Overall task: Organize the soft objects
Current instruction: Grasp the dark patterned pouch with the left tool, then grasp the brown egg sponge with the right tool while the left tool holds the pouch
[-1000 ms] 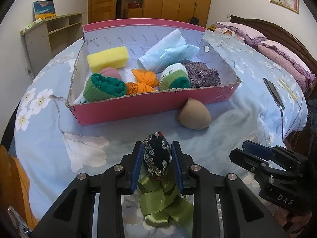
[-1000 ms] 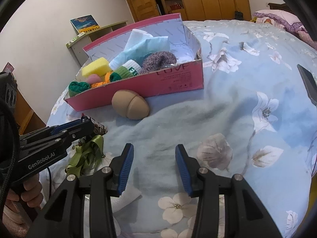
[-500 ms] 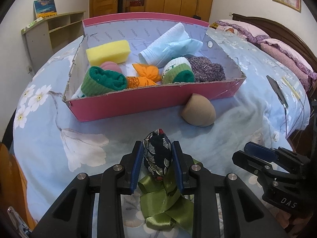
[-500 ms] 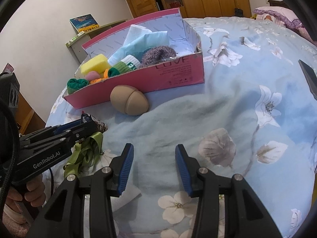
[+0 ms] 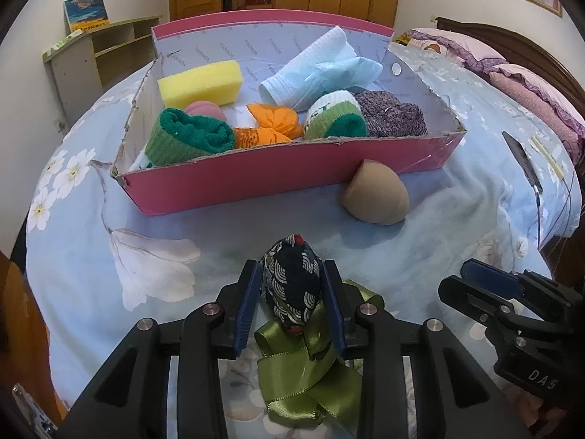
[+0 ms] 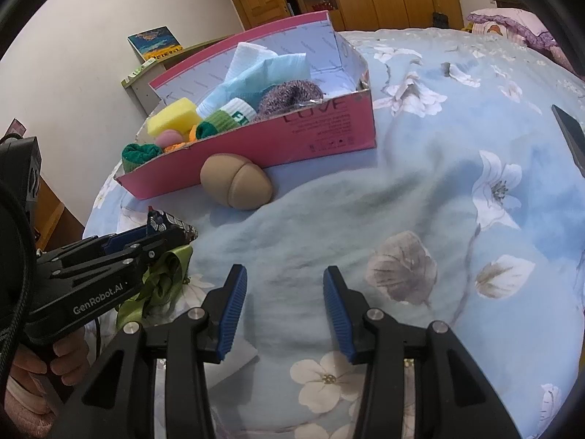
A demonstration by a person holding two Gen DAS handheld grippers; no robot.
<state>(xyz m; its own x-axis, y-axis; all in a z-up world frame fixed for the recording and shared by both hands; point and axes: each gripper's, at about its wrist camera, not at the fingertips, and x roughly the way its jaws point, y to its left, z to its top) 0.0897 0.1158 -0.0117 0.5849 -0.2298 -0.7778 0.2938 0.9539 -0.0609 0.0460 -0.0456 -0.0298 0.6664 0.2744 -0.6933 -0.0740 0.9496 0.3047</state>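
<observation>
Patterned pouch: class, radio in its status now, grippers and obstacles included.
Left gripper shut on patterned pouch, above green ribbon. Right gripper open, empty. Pink box ahead; tan sponge beside its front wall.

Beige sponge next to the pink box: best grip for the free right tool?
Judging by its pose, grip the beige sponge across its rounded middle, near the seam. Come from above on the side away from the pink box, since its far side rests against the box wall. The right tool is open and empty.

Black tool [image 6: 284, 305] frames, blue ribbed pads [image 6: 234, 311], silver screws.
</observation>
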